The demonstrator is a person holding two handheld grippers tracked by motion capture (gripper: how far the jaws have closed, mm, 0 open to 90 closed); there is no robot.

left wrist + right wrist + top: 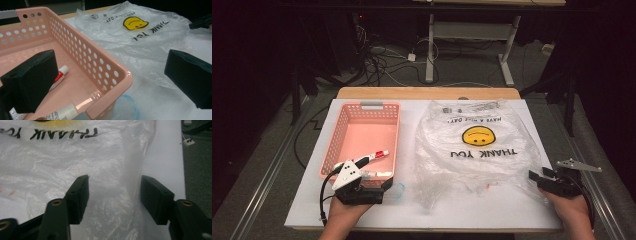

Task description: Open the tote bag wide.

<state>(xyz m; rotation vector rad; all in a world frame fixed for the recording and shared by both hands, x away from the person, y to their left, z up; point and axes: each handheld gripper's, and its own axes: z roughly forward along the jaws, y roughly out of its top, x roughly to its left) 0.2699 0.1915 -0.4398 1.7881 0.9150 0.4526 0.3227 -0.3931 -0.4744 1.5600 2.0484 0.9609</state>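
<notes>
From the high view, the right gripper (537, 178) is sitting at the edge of the clear plastic bag (477, 150) on the white table (512, 210), while the left gripper (384, 186) is hovering at the pink basket's (343, 131) near corner. In the left gripper view, its jaws are standing spread, straddling the basket's (110, 75) wall. In the right gripper view, the jaws are standing partly apart with the bag's (117, 195) rim lying between them, unpinched.

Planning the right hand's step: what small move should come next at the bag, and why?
Probably close the right gripper the rest of the way. Its fingers straddle a raised fold at the edge of the clear plastic smiley-face bag without visibly pinching it, so closing should secure the film.
</notes>
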